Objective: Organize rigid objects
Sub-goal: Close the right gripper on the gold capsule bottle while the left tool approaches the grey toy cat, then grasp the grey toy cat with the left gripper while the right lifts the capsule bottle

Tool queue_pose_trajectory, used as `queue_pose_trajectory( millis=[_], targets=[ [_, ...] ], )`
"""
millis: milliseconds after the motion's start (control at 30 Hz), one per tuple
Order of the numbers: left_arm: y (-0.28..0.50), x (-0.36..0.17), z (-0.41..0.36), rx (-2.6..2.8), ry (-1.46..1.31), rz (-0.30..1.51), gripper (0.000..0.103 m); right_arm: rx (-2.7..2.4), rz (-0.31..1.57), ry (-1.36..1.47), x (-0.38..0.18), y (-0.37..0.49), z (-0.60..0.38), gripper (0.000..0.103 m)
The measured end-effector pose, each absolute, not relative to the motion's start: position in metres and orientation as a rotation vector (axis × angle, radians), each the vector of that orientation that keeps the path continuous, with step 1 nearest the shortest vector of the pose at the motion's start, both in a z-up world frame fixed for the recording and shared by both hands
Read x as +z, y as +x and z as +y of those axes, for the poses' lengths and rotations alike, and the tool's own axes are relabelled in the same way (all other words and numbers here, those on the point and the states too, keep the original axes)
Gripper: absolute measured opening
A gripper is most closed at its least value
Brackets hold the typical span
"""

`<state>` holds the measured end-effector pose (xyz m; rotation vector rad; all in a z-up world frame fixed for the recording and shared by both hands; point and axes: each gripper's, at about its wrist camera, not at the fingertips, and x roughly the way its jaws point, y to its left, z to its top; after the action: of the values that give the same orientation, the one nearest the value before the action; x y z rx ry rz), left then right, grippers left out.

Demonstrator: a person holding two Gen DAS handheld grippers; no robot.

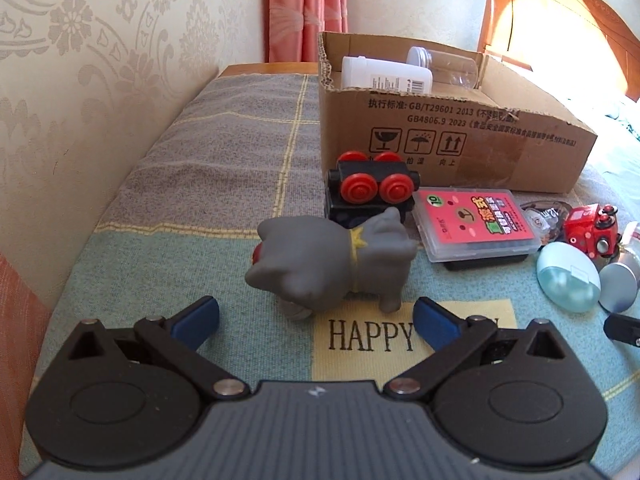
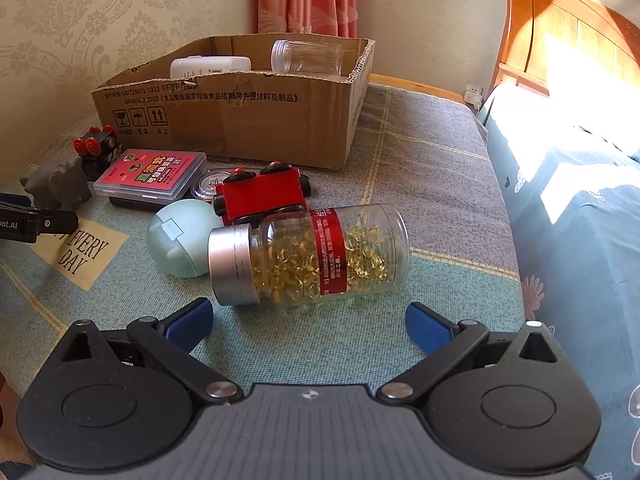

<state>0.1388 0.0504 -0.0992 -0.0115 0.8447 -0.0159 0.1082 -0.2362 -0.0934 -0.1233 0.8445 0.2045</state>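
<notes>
Spread wide, your left claw point(image 1: 316, 320) frames the grey rubber animal toy point(image 1: 332, 260) lying at 12 o'clock; close on its body, not its legs. Your right claw point(image 2: 310, 322), equally spread and empty, faces the toppled clear capsule jar with silver lid point(image 2: 308, 256). Both belong in the open cardboard box point(image 1: 460, 136) at 1 o'clock. Soft checked cloth point(image 1: 200, 152) covers the tabletop; patterned wallpaper point(image 1: 80, 60) at 10 o'clock.

A grey toy animal point(image 1: 332, 264) with a yellow collar stands on the teal, grey and yellow checked cloth point(image 1: 224, 152). The black toy car point(image 1: 370, 192) has red wheels; the brown cardboard box point(image 2: 240, 120) bears black print.
</notes>
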Motion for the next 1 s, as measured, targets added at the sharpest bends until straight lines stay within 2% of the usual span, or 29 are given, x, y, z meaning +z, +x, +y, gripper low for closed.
queue_pose_trajectory(
  millis=[1000],
  targets=[
    [0.152, -0.096, 0.042, 0.09, -0.031, 0.773, 0.1, 0.281, 0.82, -0.214, -0.086, 0.134, -0.232, 0.103]
  ],
)
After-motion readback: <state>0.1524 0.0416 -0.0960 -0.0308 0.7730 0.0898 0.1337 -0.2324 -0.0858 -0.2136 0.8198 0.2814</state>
